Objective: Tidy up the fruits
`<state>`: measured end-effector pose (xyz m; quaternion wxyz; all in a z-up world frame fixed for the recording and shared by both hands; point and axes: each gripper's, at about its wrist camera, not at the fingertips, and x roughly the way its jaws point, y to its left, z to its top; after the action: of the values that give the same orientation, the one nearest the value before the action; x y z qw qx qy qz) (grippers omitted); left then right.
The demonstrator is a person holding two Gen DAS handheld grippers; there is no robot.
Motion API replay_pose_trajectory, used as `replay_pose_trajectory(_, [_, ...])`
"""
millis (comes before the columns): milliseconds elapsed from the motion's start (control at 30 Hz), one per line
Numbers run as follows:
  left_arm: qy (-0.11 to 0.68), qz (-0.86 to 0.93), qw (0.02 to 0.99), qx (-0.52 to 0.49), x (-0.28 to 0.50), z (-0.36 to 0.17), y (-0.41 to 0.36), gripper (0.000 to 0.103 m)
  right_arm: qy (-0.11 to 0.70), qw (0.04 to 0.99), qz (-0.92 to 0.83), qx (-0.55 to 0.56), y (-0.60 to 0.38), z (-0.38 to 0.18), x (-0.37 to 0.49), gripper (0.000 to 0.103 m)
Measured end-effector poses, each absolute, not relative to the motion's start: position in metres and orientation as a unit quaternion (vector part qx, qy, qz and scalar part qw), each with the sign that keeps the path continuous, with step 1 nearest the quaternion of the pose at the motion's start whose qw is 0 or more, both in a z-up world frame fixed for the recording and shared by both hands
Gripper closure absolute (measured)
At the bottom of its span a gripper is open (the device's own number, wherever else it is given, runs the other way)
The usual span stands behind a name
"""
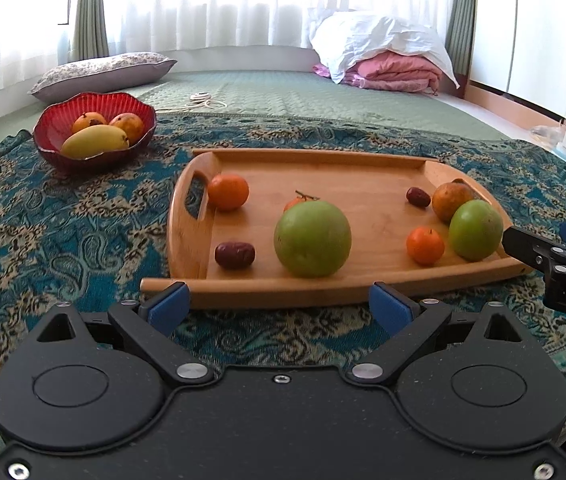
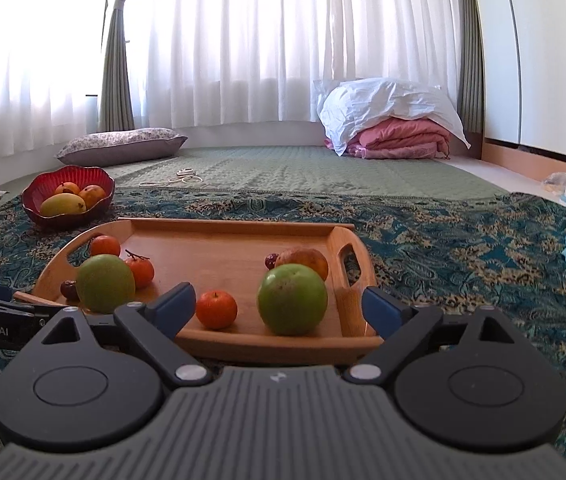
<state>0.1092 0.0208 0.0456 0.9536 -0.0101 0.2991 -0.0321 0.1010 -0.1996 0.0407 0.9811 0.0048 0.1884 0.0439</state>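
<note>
Fruit sits loose on the wooden tray (image 2: 243,344): two green apples, small oranges, dark jujubes, one mottled orange-brown fruit. Red bowl (image 1: 49,136) off to the far left of the tray already holds a mango and two orange fruits.

My right gripper (image 2: 279,306) has its jaws spread wide, nothing between the pads; the right-hand green apple (image 2: 293,300) lies dead ahead, just beyond the tray's near rim, a small orange (image 2: 217,309) beside it on the left.

My left gripper (image 1: 281,306) also gapes wide and empty, short of the rim, facing the other green apple (image 1: 312,239).

Judgement: each apple is round, no axis to align; each hand takes its own.
</note>
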Motion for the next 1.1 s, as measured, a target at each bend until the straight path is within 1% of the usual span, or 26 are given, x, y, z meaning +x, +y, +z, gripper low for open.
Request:
replay_pose_trajectory(333, [0.303, -0.026, 0.952, -0.011, 0.102, 0.029, 0.017, 0.006, 0.202, 0.979, 0.036, 0.01, -0.201, 0.018, 0.09, 0.002])
replay_pose_trajectory(867, [0.315, -0.01, 0.949, -0.005, 0.105, 0.002, 0.016, 0.006, 0.243, 0.97, 0.028, -0.004, -0.196, -0.009, 0.101, 0.0])
replay_pose_trajectory(1033, [0.317, -0.015, 0.948, -0.004, 0.106, -0.002, 0.016, 0.0, 0.26, 0.965, 0.027, -0.013, -0.193, -0.018, 0.106, 0.0])
replay_pose_trajectory(1100, [0.316, -0.014, 0.949, -0.006, 0.107, -0.004, 0.016, 0.0, 0.266, 0.963, 0.027, -0.026, -0.189, -0.02, 0.107, 0.0])
